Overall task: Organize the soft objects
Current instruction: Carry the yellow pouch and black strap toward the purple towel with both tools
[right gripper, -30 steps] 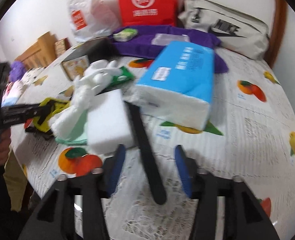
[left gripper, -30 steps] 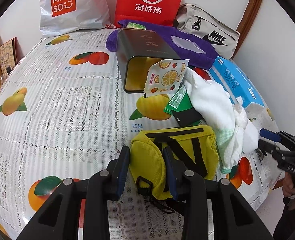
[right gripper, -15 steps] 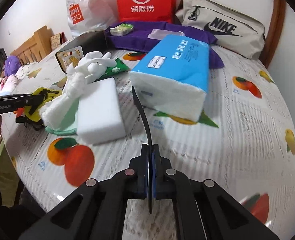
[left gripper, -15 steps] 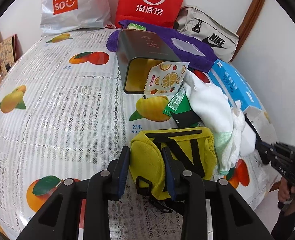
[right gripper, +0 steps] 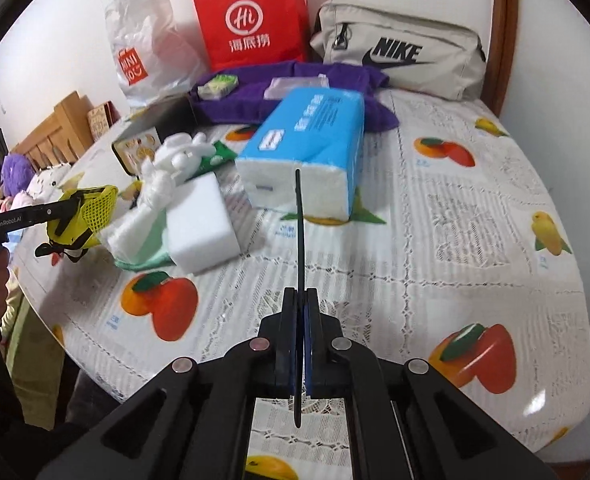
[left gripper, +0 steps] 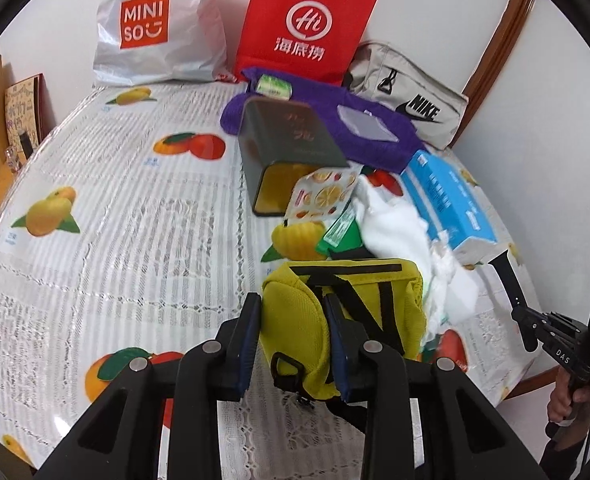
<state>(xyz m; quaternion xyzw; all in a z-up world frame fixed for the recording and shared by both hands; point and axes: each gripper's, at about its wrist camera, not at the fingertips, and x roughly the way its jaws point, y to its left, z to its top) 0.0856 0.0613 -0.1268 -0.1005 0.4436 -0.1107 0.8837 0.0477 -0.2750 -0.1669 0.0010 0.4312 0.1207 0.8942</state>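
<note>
Jaws of the left gripper (left gripper: pixel 293 334) pinch a yellow pouch (left gripper: pixel 347 312) near the table (left gripper: pixel 135 208) edge, beside a white cloth (left gripper: pixel 395 228). The right gripper (right gripper: pixel 300 336) is pressed shut on a thin black strap (right gripper: pixel 300 220) (standing edge-on), before a blue tissue pack (right gripper: pixel 311 140).

Your two wrist views were bright and evenly lit, with only soft shadows. Glare sat on the glossy tablecloth (right gripper: pixel 435 216). Fisheye distortion bent the edges into black corners. Focus was fairly sharp, with slight softness.
</note>
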